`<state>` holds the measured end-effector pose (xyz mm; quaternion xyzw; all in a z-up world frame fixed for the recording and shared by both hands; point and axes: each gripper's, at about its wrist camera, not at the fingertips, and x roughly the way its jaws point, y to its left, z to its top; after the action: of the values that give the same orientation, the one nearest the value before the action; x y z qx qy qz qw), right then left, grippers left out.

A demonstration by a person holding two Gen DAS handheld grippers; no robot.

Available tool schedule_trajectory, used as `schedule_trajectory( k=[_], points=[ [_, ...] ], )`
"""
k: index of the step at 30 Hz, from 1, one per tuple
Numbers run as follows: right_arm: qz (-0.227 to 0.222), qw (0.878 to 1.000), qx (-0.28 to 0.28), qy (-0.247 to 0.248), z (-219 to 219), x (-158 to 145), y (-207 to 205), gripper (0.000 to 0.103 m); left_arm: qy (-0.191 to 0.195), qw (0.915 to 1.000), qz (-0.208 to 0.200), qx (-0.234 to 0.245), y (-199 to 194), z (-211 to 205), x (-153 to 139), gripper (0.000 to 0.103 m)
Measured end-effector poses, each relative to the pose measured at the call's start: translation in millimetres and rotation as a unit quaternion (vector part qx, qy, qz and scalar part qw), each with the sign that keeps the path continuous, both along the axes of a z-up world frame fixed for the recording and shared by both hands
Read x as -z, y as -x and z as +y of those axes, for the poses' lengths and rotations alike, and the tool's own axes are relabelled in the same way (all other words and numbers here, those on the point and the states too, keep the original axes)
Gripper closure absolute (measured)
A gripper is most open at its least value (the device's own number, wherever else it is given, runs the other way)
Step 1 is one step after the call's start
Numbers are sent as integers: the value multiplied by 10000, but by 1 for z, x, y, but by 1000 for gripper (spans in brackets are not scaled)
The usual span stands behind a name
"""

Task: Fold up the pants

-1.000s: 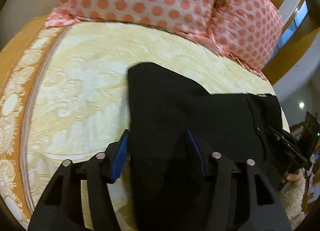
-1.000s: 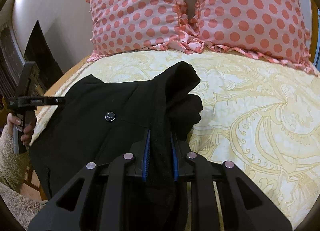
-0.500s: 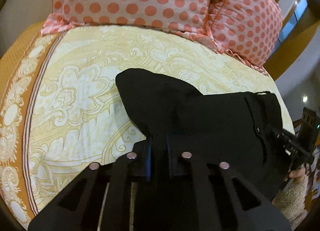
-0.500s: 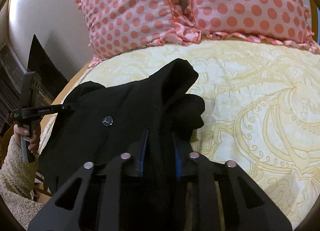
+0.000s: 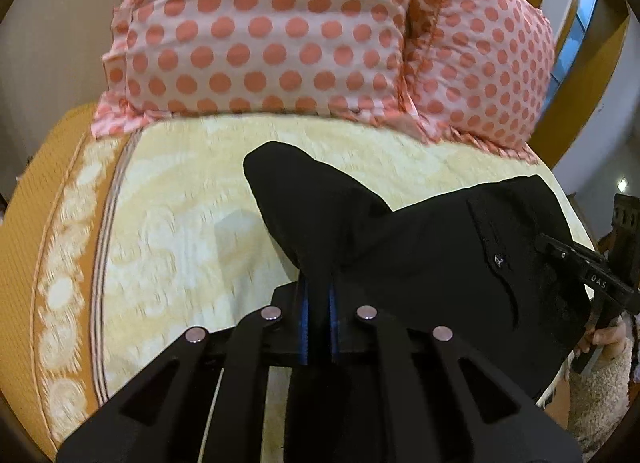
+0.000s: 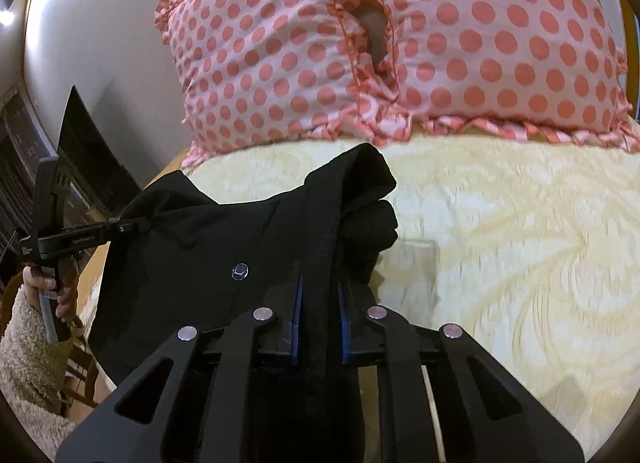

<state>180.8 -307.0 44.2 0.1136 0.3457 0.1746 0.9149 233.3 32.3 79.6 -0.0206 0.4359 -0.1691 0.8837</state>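
The black pants [image 5: 432, 247] hang stretched between my two grippers above the yellow bedspread [image 5: 180, 223]. My left gripper [image 5: 318, 295] is shut on one bunched edge of the fabric, which pokes forward beyond the blue pads. My right gripper [image 6: 320, 295] is shut on the other edge of the pants [image 6: 224, 239], near a small metal button [image 6: 240, 271]. Each gripper shows in the other's view: the right one [image 5: 580, 267] at the far right, the left one [image 6: 80, 237] at the far left, both clamped on the cloth.
Two pink pillows with coral dots [image 5: 280, 31] [image 6: 460, 35] lean at the head of the bed. An orange border [image 5: 44, 247] runs along the bedspread's left side. A wooden bed frame [image 5: 576, 75] rises at the right. Dark furniture [image 6: 84, 143] stands beside the bed.
My left gripper went from open around the pants to shut on them. Both grippers have since lifted the cloth and moved toward the pillows.
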Motion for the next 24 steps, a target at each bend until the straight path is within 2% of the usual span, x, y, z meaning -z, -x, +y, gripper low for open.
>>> schedule_trajectory(
  k=[8, 11, 12, 15, 16, 17, 18, 19, 20, 21, 22, 24],
  points=[
    [-255, 9992, 300, -72, -2, -19, -79, 90, -291, 9977, -481, -371, -82, -2, -23, 96],
    [-126, 9987, 492, -59, -5, -7, -109, 90, -306, 9974, -452, -462, -118, -2, -11, 96],
    [52, 9984, 564, 17, -4, 3, -120, 90, -325, 9975, -401, -473, -125, -3, -5, 96],
    [421, 9970, 633, 167, -1, 23, -133, 89, -544, 9968, -65, -590, -142, -7, 27, 95],
    [418, 9969, 644, 198, 0, 23, -132, 87, -625, 9961, -17, -615, -143, -7, 35, 93],
    [424, 9967, 655, 224, 1, 22, -131, 87, -669, 9956, -12, -651, -143, -7, 40, 87],
    [461, 9959, 710, 324, 3, 21, -131, 80, -686, 9950, 13, -725, -144, -5, 44, 82],
    [519, 9945, 773, 484, 6, 21, -132, 69, -637, 9948, 43, -792, -144, -3, 45, 79],
    [577, 9924, 857, 672, 7, 22, -133, 61, -592, 9944, 52, -872, -144, 0, 44, 71],
    [589, 9904, 945, 823, 8, 22, -131, 48, -587, 9933, 16, -998, -141, 5, 39, 68],
    [550, 9880, 1059, 981, 8, 21, -126, 40, -647, 9916, -84, -1115, -137, 9, 33, 68],
    [292, 9814, 1411, 1271, 5, 11, -109, 39, -824, 9854, -491, -1404, -119, 20, 14, 57]
  ],
)
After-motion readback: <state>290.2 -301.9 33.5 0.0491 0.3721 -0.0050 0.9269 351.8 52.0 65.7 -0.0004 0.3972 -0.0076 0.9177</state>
